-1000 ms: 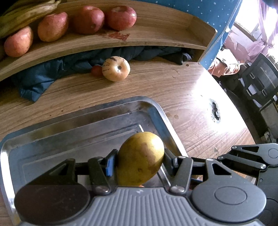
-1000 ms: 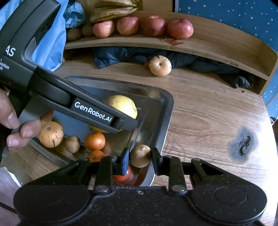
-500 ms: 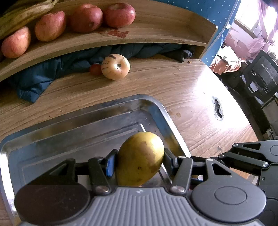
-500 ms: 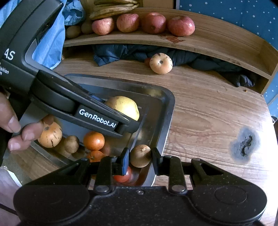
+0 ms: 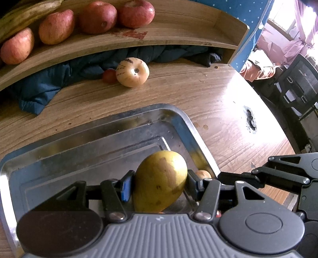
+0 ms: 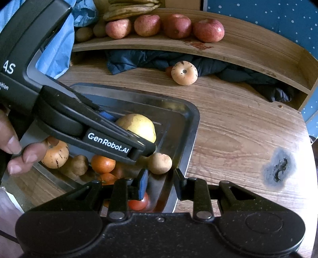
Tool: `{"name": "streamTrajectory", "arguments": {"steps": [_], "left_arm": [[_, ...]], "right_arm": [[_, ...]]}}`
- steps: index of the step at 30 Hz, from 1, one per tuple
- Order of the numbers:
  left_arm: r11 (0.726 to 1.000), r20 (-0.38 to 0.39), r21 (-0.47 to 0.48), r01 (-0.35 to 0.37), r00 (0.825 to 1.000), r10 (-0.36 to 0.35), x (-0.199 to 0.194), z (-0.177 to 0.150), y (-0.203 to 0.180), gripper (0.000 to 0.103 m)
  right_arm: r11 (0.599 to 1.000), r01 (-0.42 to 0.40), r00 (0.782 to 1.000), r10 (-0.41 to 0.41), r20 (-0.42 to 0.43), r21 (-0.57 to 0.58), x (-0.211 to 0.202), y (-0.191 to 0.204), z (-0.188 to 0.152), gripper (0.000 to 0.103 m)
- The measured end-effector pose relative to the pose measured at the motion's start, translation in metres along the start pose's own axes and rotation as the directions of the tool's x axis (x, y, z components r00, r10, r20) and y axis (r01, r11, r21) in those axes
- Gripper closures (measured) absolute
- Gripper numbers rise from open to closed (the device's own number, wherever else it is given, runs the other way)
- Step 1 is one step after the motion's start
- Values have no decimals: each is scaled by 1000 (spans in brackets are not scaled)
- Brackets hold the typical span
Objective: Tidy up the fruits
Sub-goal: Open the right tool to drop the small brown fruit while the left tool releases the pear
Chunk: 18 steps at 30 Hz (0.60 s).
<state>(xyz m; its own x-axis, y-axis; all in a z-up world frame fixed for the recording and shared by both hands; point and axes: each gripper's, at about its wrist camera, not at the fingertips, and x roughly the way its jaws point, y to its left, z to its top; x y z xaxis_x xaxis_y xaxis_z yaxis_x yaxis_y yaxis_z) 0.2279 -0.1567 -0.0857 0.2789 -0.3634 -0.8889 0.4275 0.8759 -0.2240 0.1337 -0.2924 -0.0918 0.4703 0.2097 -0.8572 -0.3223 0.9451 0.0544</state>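
My left gripper (image 5: 160, 178) is shut on a yellow-green mango (image 5: 161, 180) and holds it just above the steel tray (image 5: 188, 127). The right wrist view shows the same mango (image 6: 139, 125) behind that gripper's black finger (image 6: 111, 139). My right gripper (image 6: 161, 174) stands narrowly open at the tray's right wall. A small brown round fruit (image 6: 160, 163) lies just beyond its fingertips, and no pad presses on it. Through the gap I see a red tomato (image 6: 139, 202). In the left wrist view the right gripper's fingers (image 5: 238, 178) reach in beside that brown fruit (image 5: 202, 174).
Oranges (image 6: 103, 163) and brown fruits lie in the tray's left part, near a person's hand (image 6: 19, 154). A pale striped fruit (image 5: 132, 72) and a small red one (image 5: 109, 76) sit on the wooden table by a blue cloth (image 5: 39, 89). Red apples (image 5: 95, 17) line the shelf. A burn mark (image 5: 250, 121) scars the table.
The small brown fruit, earlier gripped between the right gripper's pads, now lies ahead of its fingertips in the tray. The left gripper still holds the mango in the same spot.
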Motion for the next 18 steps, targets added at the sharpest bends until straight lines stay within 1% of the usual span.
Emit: {"name": "streamTrajectory", "arguments": {"steps": [8, 11, 13, 17, 18], "left_arm": [[1000, -1, -3, 9, 1000, -9, -2, 0, -1, 44], [1000, 9, 0, 17, 1000, -17, -6, -1, -1, 39], [1000, 12, -2, 15, 1000, -15, -8, -2, -2, 37], [1000, 18, -6, 13, 1000, -12, -14, -6, -3, 32], [1000, 21, -7, 13, 1000, -13, -16, -7, -3, 31]], "right_arm": [[1000, 7, 1000, -7, 0, 2, -2, 0, 0, 72], [1000, 11, 1000, -11, 3, 7, -4, 0, -1, 70], [1000, 14, 1000, -14, 4, 8, -5, -1, -2, 66], [1000, 13, 1000, -13, 5, 5, -10, -2, -4, 62], [1000, 14, 1000, -14, 6, 3, -11, -2, -4, 59]]}}
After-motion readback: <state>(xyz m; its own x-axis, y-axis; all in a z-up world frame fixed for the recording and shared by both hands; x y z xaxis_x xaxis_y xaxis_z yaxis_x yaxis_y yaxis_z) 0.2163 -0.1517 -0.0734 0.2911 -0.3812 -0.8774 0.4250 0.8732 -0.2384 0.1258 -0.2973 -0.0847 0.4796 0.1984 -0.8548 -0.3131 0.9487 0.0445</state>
